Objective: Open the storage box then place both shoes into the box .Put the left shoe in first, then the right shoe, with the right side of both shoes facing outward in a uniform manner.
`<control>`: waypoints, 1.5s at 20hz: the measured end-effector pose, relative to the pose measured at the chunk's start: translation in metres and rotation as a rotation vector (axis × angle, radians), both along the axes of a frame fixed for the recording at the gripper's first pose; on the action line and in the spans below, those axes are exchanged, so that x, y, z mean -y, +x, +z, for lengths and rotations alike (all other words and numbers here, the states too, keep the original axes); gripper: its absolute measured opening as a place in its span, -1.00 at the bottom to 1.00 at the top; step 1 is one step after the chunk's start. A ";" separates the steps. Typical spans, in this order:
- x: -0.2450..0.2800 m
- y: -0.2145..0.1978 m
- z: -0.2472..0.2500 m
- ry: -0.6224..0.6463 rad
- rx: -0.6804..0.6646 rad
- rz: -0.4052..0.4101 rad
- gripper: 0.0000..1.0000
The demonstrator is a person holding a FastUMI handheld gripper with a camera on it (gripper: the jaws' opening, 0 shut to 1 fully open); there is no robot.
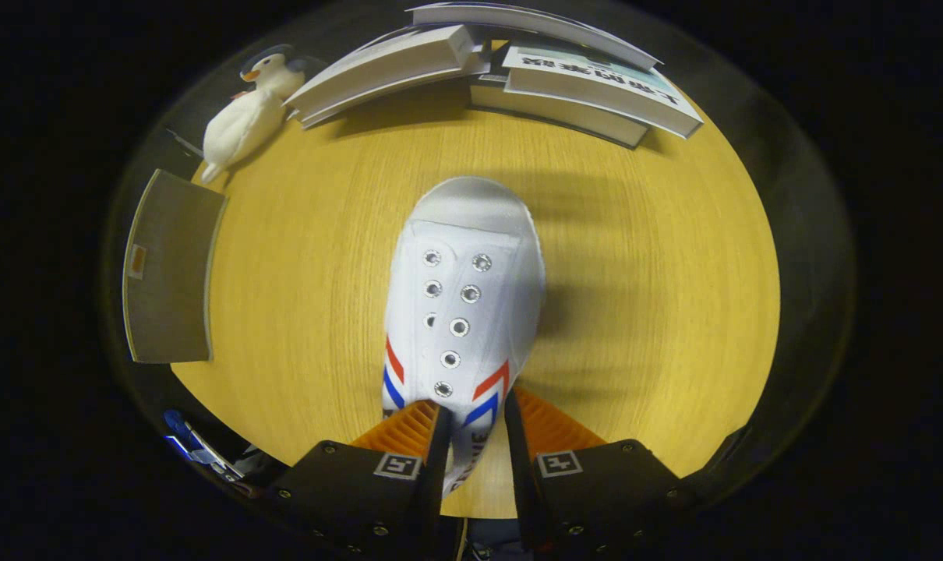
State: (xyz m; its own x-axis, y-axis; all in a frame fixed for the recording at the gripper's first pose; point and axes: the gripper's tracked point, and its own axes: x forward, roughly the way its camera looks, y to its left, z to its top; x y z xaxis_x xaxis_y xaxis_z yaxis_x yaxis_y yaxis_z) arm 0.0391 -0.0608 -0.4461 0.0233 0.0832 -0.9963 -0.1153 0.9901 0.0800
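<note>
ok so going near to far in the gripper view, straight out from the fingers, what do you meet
gripper, its fingers closed on the heel end of the white shoe → shoe's toe → bare wooden table → stacked books

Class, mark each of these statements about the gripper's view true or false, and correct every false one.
1. The gripper is shut on the white shoe. True.
2. The shoe's toe points back toward the fingers. False: it points away, toward the books.
3. A plush duck lies beside the books. True.
4. The shoe has laces threaded through its eyelets. False: the eyelets are bare.
5. The table is wooden-looking and yellowish. True.
</note>
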 end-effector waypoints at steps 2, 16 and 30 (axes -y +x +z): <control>0.009 -0.002 0.001 -0.043 -0.003 0.013 -0.75; -0.024 0.009 0.076 0.071 0.067 -0.032 -0.97; -0.138 0.042 0.150 0.199 0.165 0.100 -0.97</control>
State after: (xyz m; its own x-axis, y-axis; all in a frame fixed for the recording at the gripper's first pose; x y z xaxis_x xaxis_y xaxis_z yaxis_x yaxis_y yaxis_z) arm 0.0810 0.0772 -0.2965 0.1660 0.2865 -0.9436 -0.2392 0.9400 0.2433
